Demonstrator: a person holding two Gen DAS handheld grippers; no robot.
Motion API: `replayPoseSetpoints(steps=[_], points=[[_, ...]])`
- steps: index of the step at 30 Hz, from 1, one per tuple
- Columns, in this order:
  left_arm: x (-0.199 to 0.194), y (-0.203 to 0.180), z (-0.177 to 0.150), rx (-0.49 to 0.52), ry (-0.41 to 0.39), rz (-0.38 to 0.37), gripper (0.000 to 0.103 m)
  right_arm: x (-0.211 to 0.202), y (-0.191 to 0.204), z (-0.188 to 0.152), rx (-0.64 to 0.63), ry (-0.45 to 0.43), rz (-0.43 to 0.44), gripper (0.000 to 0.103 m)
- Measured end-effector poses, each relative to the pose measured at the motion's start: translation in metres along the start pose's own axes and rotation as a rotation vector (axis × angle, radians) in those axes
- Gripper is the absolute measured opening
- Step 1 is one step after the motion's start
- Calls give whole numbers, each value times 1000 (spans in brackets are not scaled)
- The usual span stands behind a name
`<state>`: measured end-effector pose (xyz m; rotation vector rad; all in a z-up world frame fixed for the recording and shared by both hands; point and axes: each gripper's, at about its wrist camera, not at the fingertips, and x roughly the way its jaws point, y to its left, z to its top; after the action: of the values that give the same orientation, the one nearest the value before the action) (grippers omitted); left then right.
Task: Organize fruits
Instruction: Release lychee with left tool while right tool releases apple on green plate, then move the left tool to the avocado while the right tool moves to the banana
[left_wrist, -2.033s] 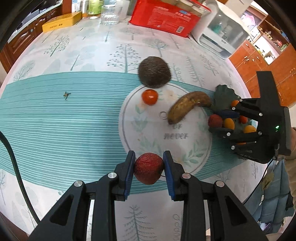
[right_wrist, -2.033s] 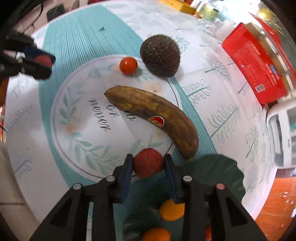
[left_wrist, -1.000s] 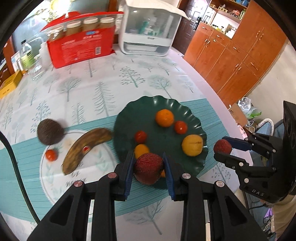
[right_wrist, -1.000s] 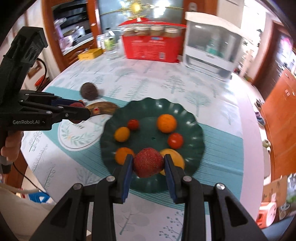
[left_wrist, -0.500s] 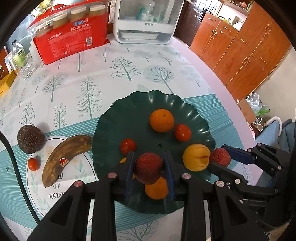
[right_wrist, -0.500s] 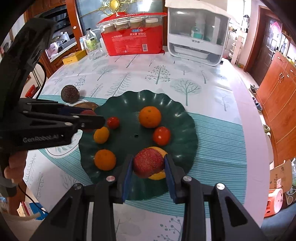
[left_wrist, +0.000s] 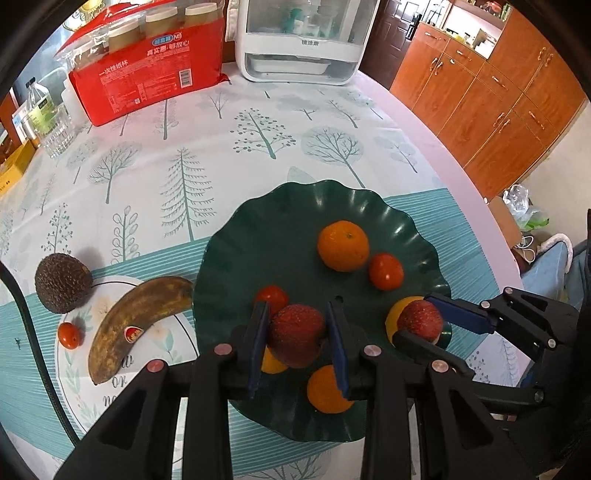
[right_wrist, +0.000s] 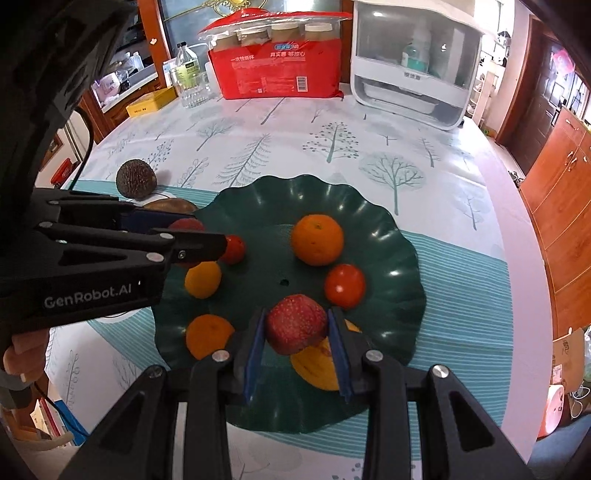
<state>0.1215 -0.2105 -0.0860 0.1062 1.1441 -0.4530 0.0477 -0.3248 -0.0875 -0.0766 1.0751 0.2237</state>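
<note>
While each gripper squeezes one bumpy red fruit over the green plate (left_wrist: 280, 221), the left gripper (left_wrist: 297, 338) hangs near seven o'clock, the right gripper (right_wrist: 297, 332) near five. Its red fruit (right_wrist: 296, 323) looks small, light and soft, like the left red fruit (left_wrist: 295, 334). Held by the round middle, gently.

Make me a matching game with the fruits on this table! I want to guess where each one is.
Things:
1. banana
2. big orange
3. red bumpy fruit
4. avocado

Places:
A. held between the left gripper's fingers
B. lying on the table, its tip beside the edge of the green plate
C. sitting on the green plate
D. on the table, to the left of the banana in the left wrist view

Pairs: 1-B, 2-C, 3-A, 4-D
</note>
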Motion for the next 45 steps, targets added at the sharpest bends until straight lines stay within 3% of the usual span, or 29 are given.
replayPoseSetpoints(steps=[3,7,9,28,33,40,45], points=[[-3,2,0,1,-7,1,32,2,3,2,-7,5,-19,34],[-11,6,-1,-1,-28,13,59,5,5,4,-4,17,-27,35],[-16,8,-2,-3,-43,20,64,5,6,3,2,22,-32,35],[-55,35,-29,-22,-101,6,66,-4,27,-8,79,45,-61,35],[-68,40,-44,14,-116,28,66,-8,38,-14,108,49,-59,35],[-85,50,-69,62,-147,-8,66,-19,55,-23,178,52,-40,35],[-100,61,-81,127,-173,26,65,-28,74,-23,213,49,-24,35]])
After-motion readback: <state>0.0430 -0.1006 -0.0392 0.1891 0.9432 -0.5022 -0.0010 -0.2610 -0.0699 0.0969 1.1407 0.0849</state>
